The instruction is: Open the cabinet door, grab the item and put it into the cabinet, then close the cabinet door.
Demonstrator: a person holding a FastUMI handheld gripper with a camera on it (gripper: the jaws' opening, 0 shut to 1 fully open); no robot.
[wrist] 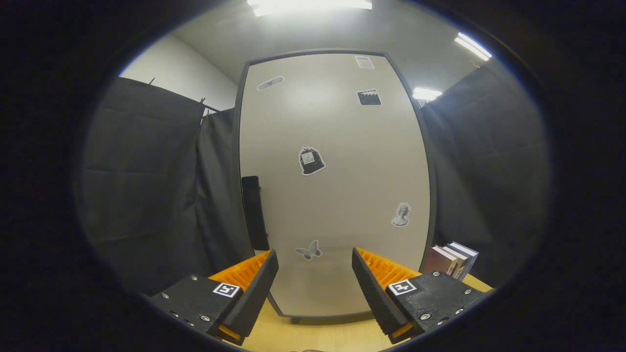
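My gripper (315, 266) is wide open and empty, facing the closed cabinet door (337, 146); its handle (254, 212) is ahead-left, books (452, 261) beyond the right finger.

Tall pale-fronted cabinet with dark frame (337, 195): stands upright on the light wooden tabletop (318, 335), door closed, just ahead of the gripper (315, 264), whose fingers are spread apart with nothing between them. Dark vertical handle (255, 212): on the door's left edge. Small stack of books (452, 259): right of the cabinet, apparently leaning. Black cloth booth wall (146, 186): behind and to both sides.
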